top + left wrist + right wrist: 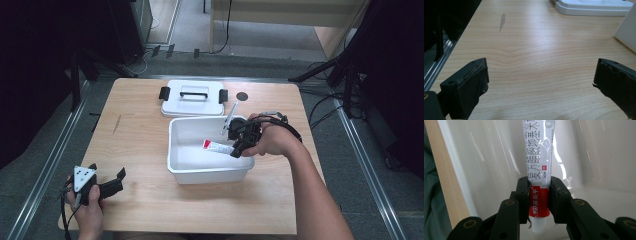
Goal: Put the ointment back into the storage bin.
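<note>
1. The white bin (pixel 210 170) is sitting open mid-table, its lid (pixel 192 100) lying flat just behind it; a syringe (pixel 229 117) is leaning over its back rim.
2. The right gripper (pixel 239 145) is clamping the ointment tube (pixel 539 202) near its white cap, inside the bin.
3. The right gripper view is revealing printed lettering on the tube.
4. The left gripper (pixel 107 186) is resting on the table (pixel 529 50), jaws spread wide, holding nothing.
</note>
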